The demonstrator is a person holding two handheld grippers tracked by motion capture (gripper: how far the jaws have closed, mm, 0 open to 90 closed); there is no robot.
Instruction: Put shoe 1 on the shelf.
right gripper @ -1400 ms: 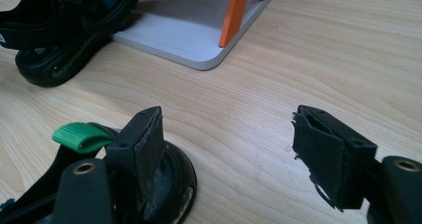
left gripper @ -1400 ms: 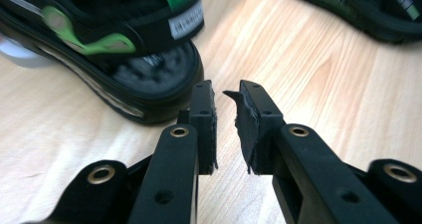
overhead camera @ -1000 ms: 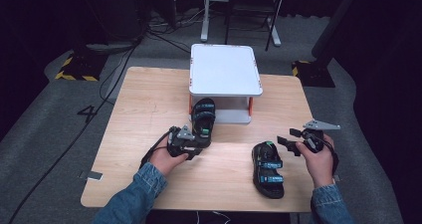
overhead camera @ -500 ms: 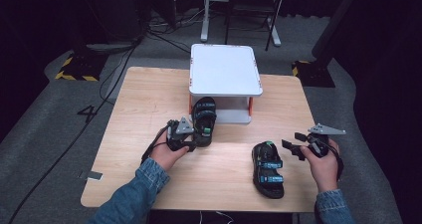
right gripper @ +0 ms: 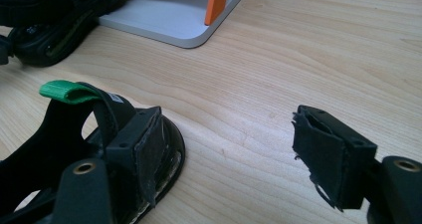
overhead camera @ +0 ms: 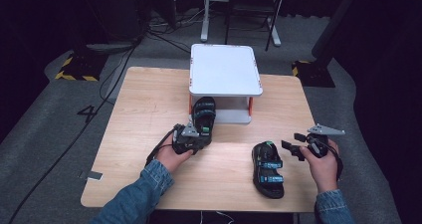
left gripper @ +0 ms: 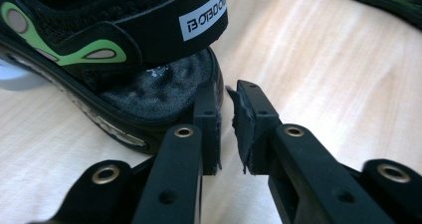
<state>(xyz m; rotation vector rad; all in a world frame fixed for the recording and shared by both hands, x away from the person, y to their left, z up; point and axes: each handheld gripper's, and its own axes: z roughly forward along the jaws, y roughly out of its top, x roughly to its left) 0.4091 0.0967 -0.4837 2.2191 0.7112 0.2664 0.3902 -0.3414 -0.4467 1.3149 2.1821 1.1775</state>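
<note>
A black sandal with green trim (overhead camera: 204,112) lies with its toe under the white stand (overhead camera: 224,69). My left gripper (overhead camera: 199,134) sits at its heel. In the left gripper view the jaws (left gripper: 226,92) stand shut to a thin slit, with the tips against the heel (left gripper: 149,89) and nothing between them. The second sandal (overhead camera: 267,168) lies near the front right of the table. My right gripper (overhead camera: 292,142) is open just to its right. In the right gripper view one pad (right gripper: 144,144) is beside that sandal's heel (right gripper: 74,129), whose green loop (right gripper: 62,90) stands up.
The wooden table (overhead camera: 149,99) has bare surface at the left and back. The stand's white base (right gripper: 164,15) and an orange leg (right gripper: 216,2) lie ahead of the right gripper. Cables and chair legs are on the floor beyond.
My left gripper has shifted slightly right and forward at the first sandal's heel, and the sandal sits a touch farther under the stand. The right gripper has barely moved.
</note>
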